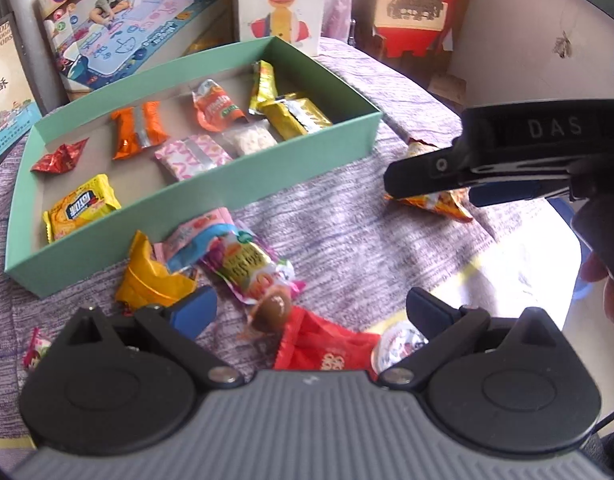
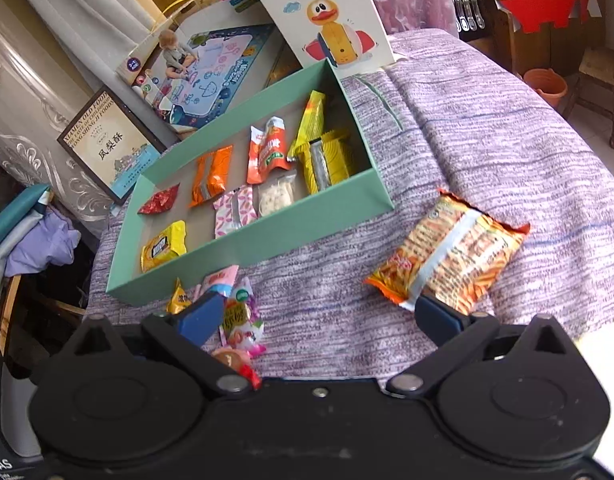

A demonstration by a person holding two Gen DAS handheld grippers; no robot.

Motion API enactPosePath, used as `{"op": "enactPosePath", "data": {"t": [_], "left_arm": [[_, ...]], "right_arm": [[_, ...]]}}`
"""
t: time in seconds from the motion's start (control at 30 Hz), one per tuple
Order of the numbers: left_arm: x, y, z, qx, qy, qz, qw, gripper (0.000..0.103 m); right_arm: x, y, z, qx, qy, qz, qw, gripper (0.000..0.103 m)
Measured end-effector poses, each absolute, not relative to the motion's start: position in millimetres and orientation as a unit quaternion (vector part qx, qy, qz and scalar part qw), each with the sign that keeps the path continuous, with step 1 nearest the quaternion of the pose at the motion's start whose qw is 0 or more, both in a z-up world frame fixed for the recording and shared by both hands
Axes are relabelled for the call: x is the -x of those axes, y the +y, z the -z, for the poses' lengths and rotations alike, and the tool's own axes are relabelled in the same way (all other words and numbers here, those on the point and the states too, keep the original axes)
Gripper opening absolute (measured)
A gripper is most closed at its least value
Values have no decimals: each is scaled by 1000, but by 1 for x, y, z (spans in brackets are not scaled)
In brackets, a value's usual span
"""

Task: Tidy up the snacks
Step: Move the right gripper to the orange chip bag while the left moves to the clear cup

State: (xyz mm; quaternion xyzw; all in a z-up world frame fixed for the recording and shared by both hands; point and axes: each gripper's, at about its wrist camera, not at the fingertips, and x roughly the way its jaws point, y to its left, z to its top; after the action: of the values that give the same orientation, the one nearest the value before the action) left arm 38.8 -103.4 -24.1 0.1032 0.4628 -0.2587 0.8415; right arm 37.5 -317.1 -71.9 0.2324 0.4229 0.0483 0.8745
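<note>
A green box is set on a purple cloth, and 9 snacks are seen lying inside it: a yellow pack at the near left corner, a red one, an orange one, a pink-patterned one, a clear pack of white pieces, an orange-and-white pouch, and 3 yellow or gold packs toward the right end.

Outside the box, a small heap of sweets is gathered against its near wall, with a red wrapper and a brown sweet closer to the left gripper. That gripper is held wide, with nothing between its fingers.

An orange chip bag is laid on the cloth to the right of the box, apart from it. The right gripper is spread wide; its right fingertip is seen at the bag's near edge, whether touching cannot be told, and nothing is gripped.

A duck box is propped behind.
</note>
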Motion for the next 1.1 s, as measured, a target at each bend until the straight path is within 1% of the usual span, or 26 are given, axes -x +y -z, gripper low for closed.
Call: {"op": "enactPosePath", "data": {"t": [0.13,0.27,0.37,0.4,0.43,0.5,0.53,0.63,0.67,0.93,0.97,1.07,1.1], "left_arm": [[-25,-111,29,-102,470,267,835,89],[-17,-120,32,-99,480,278,826,83],[-12,-129,36,-102,485,292,818,70],[-11,-131,37,-103,487,296,815,62],[-10,-134,39,-105,491,301,811,49],[-6,-139,45,-118,492,306,807,29],[-4,-140,45,-126,483,305,811,26],[-11,-140,45,-114,480,297,818,21],[-16,-140,45,-112,477,290,822,20],[-52,-147,54,-123,480,256,830,19],[-55,-144,54,-117,484,255,829,20],[-60,-134,53,-93,492,261,825,30],[-60,-131,51,-90,491,263,826,37]], "right_arm": [[-20,-319,82,-240,425,-42,872,103],[-8,-332,94,-261,426,-24,866,103],[-2,-343,100,-271,424,-12,864,103],[-1,-346,101,-273,423,-9,864,103],[0,-350,102,-275,420,-5,865,103],[3,-356,104,-280,414,1,866,103],[3,-358,105,-281,411,4,868,103],[3,-365,109,-282,405,12,870,96],[2,-367,110,-286,404,16,869,95],[-30,-373,109,-290,388,51,874,95],[-37,-372,109,-285,387,57,875,95],[-57,-368,114,-268,394,73,876,95],[-63,-366,116,-262,396,78,877,95]]}}
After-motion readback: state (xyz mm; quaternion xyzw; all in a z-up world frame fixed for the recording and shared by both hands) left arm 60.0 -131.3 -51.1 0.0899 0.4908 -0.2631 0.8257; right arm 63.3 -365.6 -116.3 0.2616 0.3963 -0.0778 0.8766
